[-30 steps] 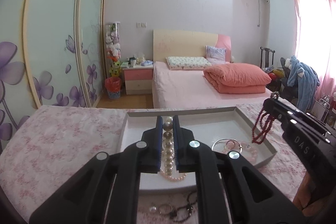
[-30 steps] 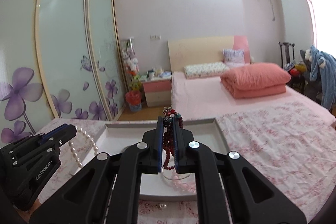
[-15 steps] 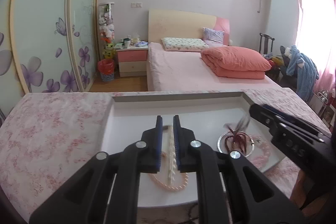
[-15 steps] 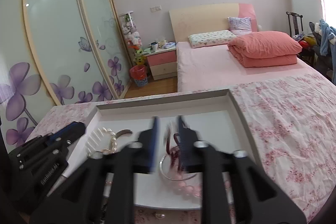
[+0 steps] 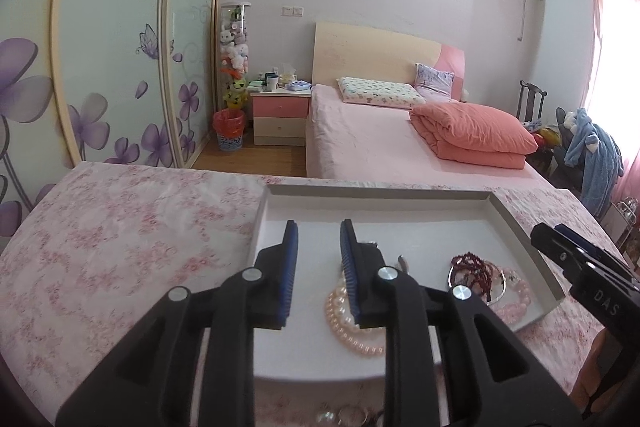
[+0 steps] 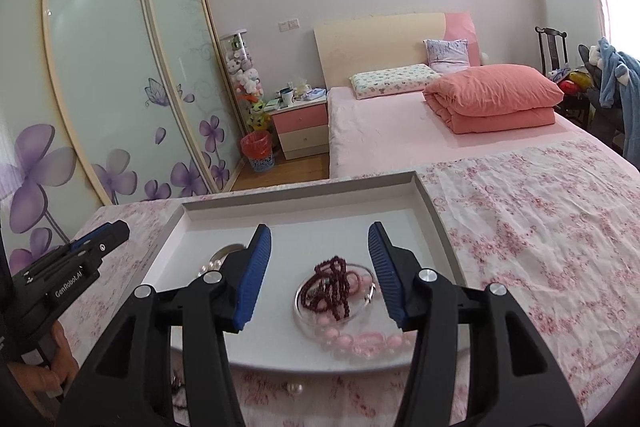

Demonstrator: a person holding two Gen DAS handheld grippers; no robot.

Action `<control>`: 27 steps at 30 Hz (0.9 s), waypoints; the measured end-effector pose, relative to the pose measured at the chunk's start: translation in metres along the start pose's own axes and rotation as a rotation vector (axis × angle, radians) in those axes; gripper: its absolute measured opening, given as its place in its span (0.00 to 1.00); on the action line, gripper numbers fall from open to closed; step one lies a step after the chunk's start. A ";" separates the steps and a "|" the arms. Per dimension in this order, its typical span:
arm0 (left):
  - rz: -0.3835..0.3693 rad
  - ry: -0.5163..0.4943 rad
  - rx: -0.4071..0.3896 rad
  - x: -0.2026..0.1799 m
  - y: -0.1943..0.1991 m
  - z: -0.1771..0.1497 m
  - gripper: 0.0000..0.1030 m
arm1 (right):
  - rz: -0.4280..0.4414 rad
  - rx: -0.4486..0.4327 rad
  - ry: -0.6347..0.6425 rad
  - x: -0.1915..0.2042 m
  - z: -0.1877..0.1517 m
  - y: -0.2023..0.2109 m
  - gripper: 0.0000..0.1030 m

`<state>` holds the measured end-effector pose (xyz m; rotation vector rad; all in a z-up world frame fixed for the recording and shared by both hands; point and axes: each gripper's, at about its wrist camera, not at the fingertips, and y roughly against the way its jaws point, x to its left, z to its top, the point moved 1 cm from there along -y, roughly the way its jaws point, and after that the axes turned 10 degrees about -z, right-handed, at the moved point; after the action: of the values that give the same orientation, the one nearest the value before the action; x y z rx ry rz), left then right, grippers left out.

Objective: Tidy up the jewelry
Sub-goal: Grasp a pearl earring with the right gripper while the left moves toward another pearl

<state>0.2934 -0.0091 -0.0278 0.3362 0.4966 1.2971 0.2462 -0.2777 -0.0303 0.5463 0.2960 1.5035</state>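
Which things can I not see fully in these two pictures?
- Pearl necklace: left wrist view, the left gripper's right finger covers part; right wrist view shows a few beads only.
- Small jewelry on the cloth: cut off by the bottom edge.
- Pink bead bracelet: blurred in the right wrist view.

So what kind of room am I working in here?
A home bedroom, most likely: a bed with pink sheets, a pink-and-cream bedside cabinet and a sliding glass wardrobe with purple flowers.

left tongs (image 5: 319,231): opening, empty | right tongs (image 6: 319,235): opening, empty
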 end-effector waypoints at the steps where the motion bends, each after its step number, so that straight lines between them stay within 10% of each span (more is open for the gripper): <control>1: 0.004 -0.001 0.002 0.001 0.006 -0.003 0.25 | -0.001 0.005 0.005 0.000 -0.003 0.004 0.51; 17: 0.063 0.028 0.136 0.040 0.059 -0.061 0.55 | 0.048 0.336 0.127 0.016 -0.072 -0.001 0.33; 27: 0.073 0.068 0.170 0.052 0.061 -0.070 0.61 | -0.012 0.365 0.128 0.030 -0.074 -0.022 0.27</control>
<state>0.2161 0.0539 -0.0645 0.4567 0.6596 1.3439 0.2292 -0.2364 -0.0995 0.7355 0.6800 1.4831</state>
